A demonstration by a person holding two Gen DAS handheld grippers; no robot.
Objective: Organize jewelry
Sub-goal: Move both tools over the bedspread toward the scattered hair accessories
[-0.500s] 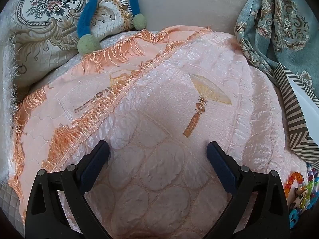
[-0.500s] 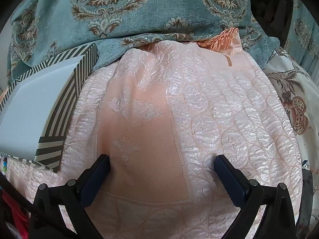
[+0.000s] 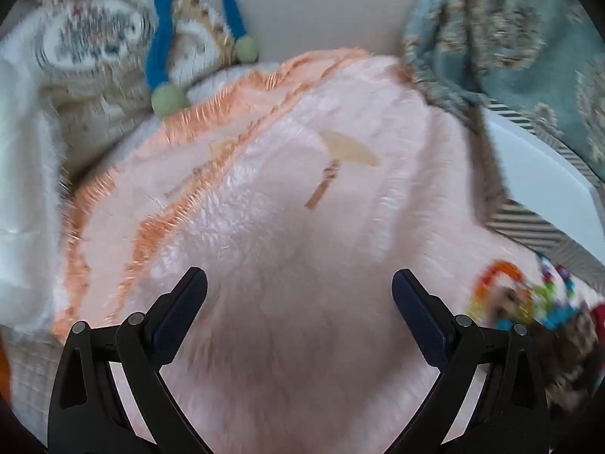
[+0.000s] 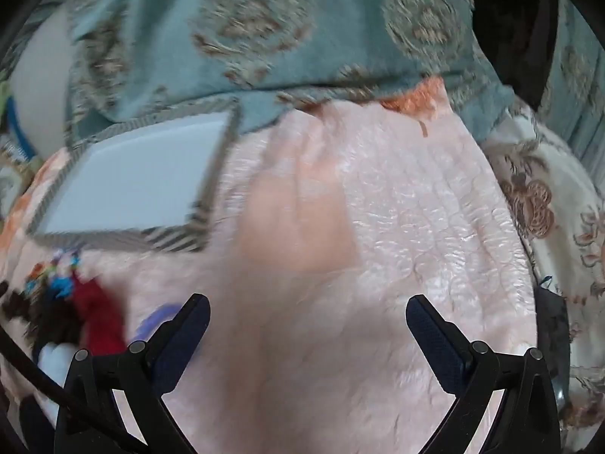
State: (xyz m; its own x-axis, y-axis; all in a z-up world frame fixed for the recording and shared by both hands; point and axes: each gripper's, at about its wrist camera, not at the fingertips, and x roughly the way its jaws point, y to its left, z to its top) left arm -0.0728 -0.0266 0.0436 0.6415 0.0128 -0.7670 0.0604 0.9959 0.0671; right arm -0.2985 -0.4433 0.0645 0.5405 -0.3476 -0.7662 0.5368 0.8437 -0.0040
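Both tongs, left [image 3: 298,295] & right [image 4: 308,321], gaped wide, empty, over pink quilt [image 3: 287,227]; beads [image 3: 518,299] nr striped box [image 4: 136,178].

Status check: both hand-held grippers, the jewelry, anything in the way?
Left hand-held gripper open, empty. Right hand-held gripper open, empty. Beaded jewelry untouched on pink blanket, beside striped box. Frames blurred; no obstruction seen.

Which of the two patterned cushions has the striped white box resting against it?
The teal medallion-patterned cushion; the striped-edged white box sits at its lower edge, while the cream floral cushion lies apart, right of the pink quilt.
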